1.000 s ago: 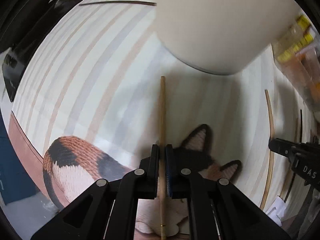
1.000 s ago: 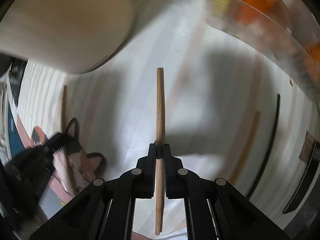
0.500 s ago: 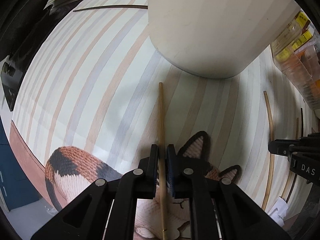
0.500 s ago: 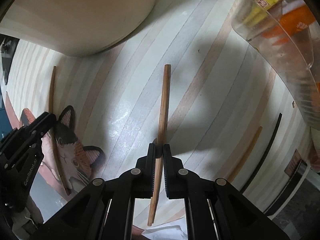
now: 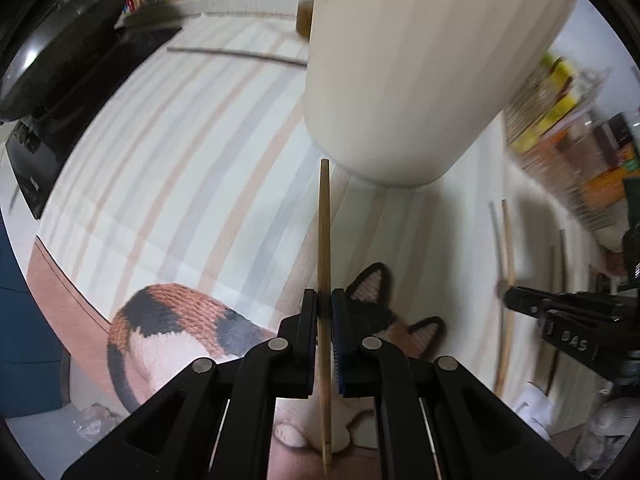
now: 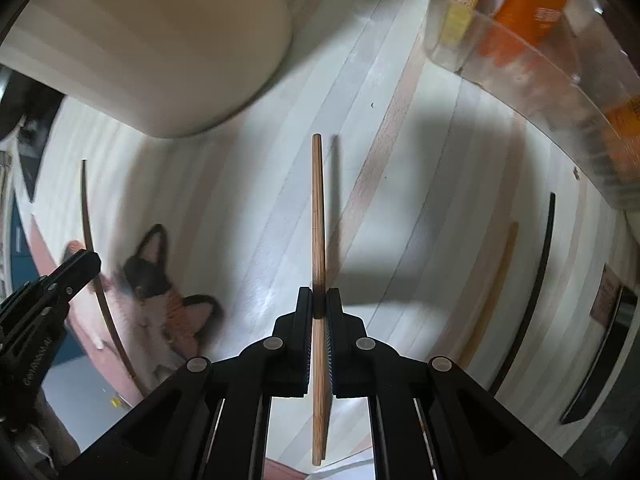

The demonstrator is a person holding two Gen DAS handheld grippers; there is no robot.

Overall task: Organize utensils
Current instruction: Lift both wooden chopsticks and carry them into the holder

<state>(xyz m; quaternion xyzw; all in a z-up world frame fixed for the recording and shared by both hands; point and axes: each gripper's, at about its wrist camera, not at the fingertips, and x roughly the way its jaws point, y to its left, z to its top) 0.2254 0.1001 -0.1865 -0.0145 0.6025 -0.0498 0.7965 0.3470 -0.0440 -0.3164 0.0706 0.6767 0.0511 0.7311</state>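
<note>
Left gripper [image 5: 325,300] clamps 1 pale chopstick [image 5: 324,240] above the striped mat [image 5: 160,184], near the cream holder [image 5: 400,80]. Right gripper [image 6: 319,300], lettered "DAS", pinches 1 brown chopstick [image 6: 317,216].

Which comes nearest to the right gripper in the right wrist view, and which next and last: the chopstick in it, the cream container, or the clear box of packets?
1. Chopstick: clamped in the right gripper, at centre.
2. Cream container: upper left, standing on the striped mat.
3. Clear box of packets: upper right, about as far; too close to rank.
</note>
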